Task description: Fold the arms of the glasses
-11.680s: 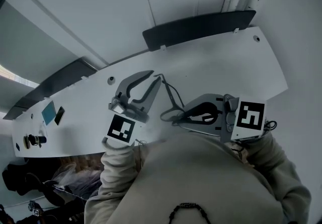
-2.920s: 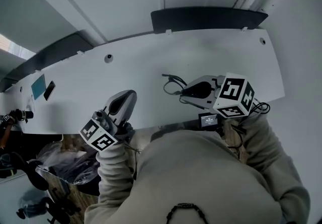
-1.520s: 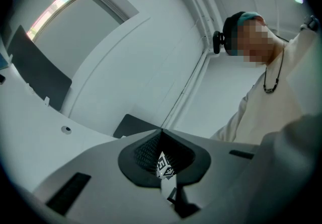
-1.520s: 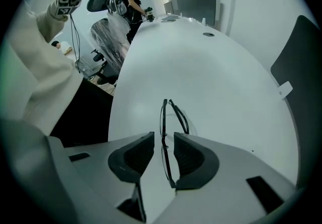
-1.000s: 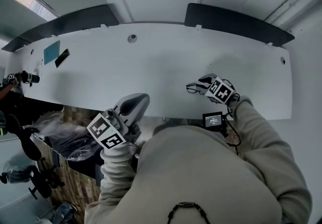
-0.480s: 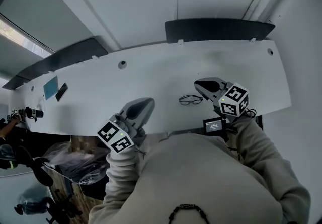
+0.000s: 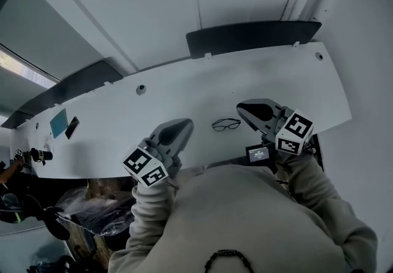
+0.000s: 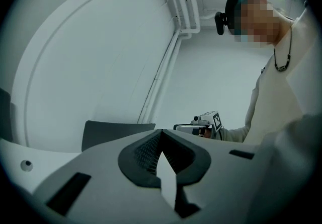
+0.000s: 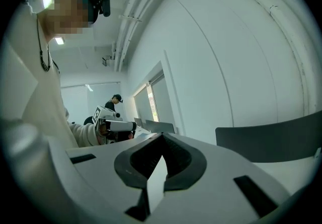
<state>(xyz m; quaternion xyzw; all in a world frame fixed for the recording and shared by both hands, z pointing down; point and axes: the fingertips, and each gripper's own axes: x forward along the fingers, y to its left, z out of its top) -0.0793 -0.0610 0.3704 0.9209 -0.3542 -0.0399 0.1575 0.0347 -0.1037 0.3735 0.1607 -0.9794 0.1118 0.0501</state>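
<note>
A pair of dark-rimmed glasses lies by itself on the white table, near the front edge. It looks compact, with no arm sticking out. My left gripper hovers to its left, jaws shut and empty. To the right of the glasses my right gripper is held above the table, also shut with nothing in it. Neither touches the glasses. In the left gripper view the fingers meet at the tip of my left gripper, and the right gripper view shows the same of my right gripper. Both point level across the room, so neither of those views shows the glasses.
A small black device with a screen sits at the table's front edge under my right hand. Dark panels stand behind the table. A teal card and a phone lie far left. Another person stands in the distance.
My right gripper has come off the glasses, risen from the table and shut. The glasses now lie free. My left gripper drifted a little sideways, still shut.
</note>
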